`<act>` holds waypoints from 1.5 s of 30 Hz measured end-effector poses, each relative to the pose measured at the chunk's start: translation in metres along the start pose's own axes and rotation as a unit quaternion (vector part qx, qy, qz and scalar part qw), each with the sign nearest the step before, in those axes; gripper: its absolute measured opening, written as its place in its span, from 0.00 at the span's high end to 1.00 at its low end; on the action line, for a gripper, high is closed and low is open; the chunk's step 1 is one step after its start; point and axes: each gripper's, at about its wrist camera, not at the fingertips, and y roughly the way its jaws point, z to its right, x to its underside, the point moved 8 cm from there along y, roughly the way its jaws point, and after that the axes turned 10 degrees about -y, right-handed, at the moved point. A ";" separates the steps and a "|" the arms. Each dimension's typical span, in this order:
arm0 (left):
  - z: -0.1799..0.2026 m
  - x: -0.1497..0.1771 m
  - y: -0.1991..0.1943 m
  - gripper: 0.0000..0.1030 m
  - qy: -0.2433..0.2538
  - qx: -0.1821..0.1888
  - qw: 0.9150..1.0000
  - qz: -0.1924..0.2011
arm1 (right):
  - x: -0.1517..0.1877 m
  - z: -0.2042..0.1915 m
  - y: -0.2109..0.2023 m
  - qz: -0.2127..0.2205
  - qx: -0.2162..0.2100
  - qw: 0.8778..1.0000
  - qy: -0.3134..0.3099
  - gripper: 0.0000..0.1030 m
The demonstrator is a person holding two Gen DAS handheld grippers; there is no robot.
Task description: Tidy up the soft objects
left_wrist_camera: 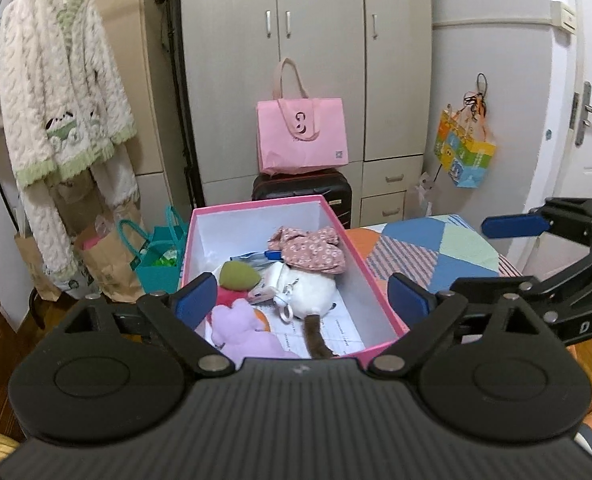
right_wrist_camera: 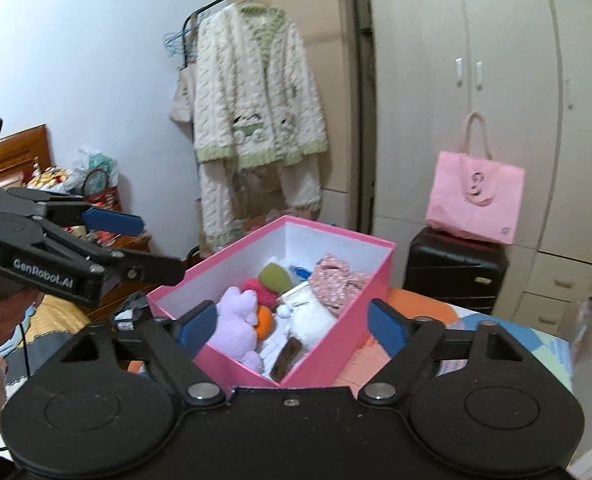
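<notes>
Two tools are in our hands, both tipped downward toward the pink box (left_wrist_camera: 369, 276). Our left tool (left_wrist_camera: 303, 300) stands with its jaws spread wide and nothing between the blue pads (left_wrist_camera: 194, 300); our right tool (right_wrist_camera: 292, 326) is spread just as wide and equally empty.

From the left wrist we see the right tool off to the side, over the patchwork bedspread (left_wrist_camera: 435, 252). From the right wrist we see the left tool at the far edge, with our left hand (right_wrist_camera: 0, 320) wrapped around its grip, something the left view never shows.

Inside the box lie the soft things: a purple plush (left_wrist_camera: 240, 332), a white plush (left_wrist_camera: 315, 292) with a brown tail, a green and red plush (left_wrist_camera: 238, 276), and a floral cloth (left_wrist_camera: 309, 250) at the far end. The right view alone shows an orange piece (right_wrist_camera: 264, 322) tucked beside the purple plush.

Behind the box, a pink tote bag (left_wrist_camera: 301, 136) sits on a black suitcase (left_wrist_camera: 301, 188) against the wardrobe (left_wrist_camera: 323, 40). A white fleece robe (left_wrist_camera: 56, 100) hangs on a rack beside it, with paper bags (left_wrist_camera: 108, 268) and a teal bag (left_wrist_camera: 158, 256) below. A colourful bag (left_wrist_camera: 463, 152) hangs on the wall near the door (left_wrist_camera: 591, 80), seen only from the left wrist.
</notes>
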 end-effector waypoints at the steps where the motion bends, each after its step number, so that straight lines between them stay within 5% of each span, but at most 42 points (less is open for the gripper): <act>1: 0.003 0.002 -0.002 0.09 -0.001 0.001 1.000 -0.001 | 0.002 0.002 -0.005 -0.001 0.008 1.000 0.003 0.13; 8: 0.015 0.022 -0.006 0.02 -0.010 -0.008 1.000 -0.020 | 0.017 0.018 -0.030 -0.009 0.070 0.997 0.034 0.01; 14: 0.023 0.028 -0.014 0.02 -0.022 -0.004 0.999 -0.031 | 0.026 0.025 -0.040 -0.064 0.155 0.985 0.046 0.00; 25: 0.032 0.033 -0.028 0.02 -0.027 -0.024 0.999 -0.003 | 0.043 0.028 -0.063 -0.055 0.107 0.983 0.141 0.00; 36: 0.041 0.054 -0.016 0.02 -0.034 -0.015 0.999 -0.011 | 0.062 0.035 -0.066 -0.069 0.185 0.973 0.118 0.00; 45: 0.041 0.059 -0.017 0.02 -0.042 -0.028 0.999 -0.001 | 0.069 0.030 -0.067 -0.074 0.193 0.972 0.110 0.00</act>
